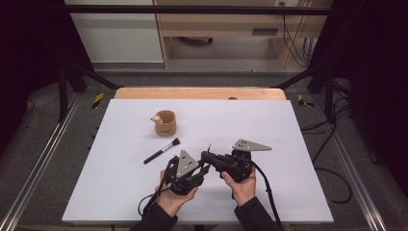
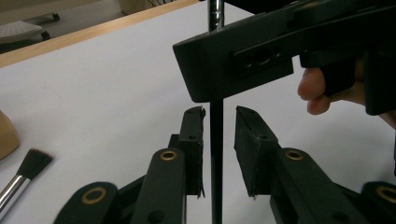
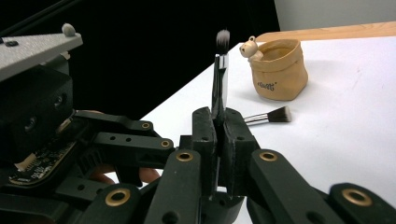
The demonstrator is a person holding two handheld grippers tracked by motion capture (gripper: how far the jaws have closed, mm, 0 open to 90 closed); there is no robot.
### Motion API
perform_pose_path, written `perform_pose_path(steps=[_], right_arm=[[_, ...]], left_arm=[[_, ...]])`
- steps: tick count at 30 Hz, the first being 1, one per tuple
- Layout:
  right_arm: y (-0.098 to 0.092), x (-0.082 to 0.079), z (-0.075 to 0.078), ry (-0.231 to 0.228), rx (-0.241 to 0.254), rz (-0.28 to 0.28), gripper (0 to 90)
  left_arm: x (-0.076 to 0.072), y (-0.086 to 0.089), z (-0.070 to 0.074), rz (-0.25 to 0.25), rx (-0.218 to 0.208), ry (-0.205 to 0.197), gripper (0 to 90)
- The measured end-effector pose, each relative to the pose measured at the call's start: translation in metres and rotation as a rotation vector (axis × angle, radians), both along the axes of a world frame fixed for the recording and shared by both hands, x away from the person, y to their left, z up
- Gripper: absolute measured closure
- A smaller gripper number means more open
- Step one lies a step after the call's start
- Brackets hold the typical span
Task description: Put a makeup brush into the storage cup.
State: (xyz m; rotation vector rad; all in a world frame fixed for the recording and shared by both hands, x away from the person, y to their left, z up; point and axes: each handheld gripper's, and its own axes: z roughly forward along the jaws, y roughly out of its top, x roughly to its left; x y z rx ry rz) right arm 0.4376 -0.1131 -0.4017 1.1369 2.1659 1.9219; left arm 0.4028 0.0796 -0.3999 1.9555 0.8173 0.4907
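**Ana:** Brush (image 3: 219,79) in hand is standing upright, bristles up, and the right gripper (image 3: 218,140) is pinching its handle with both jaws pressed together. It is sitting in front of the tan pot (image 1: 165,123), on the person's side, well apart from it.

**Ben:** And the left gripper (image 2: 218,140)?

**Ana:** Its jaws are standing spread on either side of the lower handle (image 2: 216,154), just beside it, and I am not seeing the pads (image 2: 245,140) pressing on it. No grip there.

**Ben:** So a handover is looking likely. How should it go?

**Ana:** I am judging that the left jaws should be closing squarely on the thin handle, centred on the pads, before the right ones are letting go. Keeping the handle vertical matters; a slim round shaft is likely to be rolling or tipping if it is caught near a pad edge.

**Ben:** Anything else near the pot?

**Ana:** A second brush (image 1: 161,151) is lying flat on the white table (image 1: 288,144), between the pot and the left gripper (image 1: 185,168).

**Ben:** What is hard to make out?

**Ana:** From the high view the held brush is showing as little more than a thin sliver above the right gripper (image 1: 211,156). In the left gripper view the right gripper's body is covering the upper handle, and the bottom end is getting cut off by the frame edge.
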Motion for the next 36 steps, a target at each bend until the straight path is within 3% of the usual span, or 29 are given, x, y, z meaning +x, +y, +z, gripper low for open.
perform_pose_path(steps=[13,24,29,36], right_arm=[[0.002,-0.002,0.0,-0.009,-0.003,0.012,85.6],[0.005,-0.003,0.0,-0.024,-0.013,0.01,85.2],[0.002,-0.004,0.003,-0.037,0.009,0.012,74.1],[-0.007,-0.005,0.006,-0.055,-0.009,-0.013,56.4]], left_arm=[[0.0,0.001,0.001,0.015,-0.001,-0.002,82.9],[0.0,0.003,0.0,0.02,-0.013,0.001,84.2],[0.001,0.007,-0.001,0.029,-0.007,0.006,84.3],[0.006,0.018,-0.003,0.047,-0.01,0.016,84.2]])
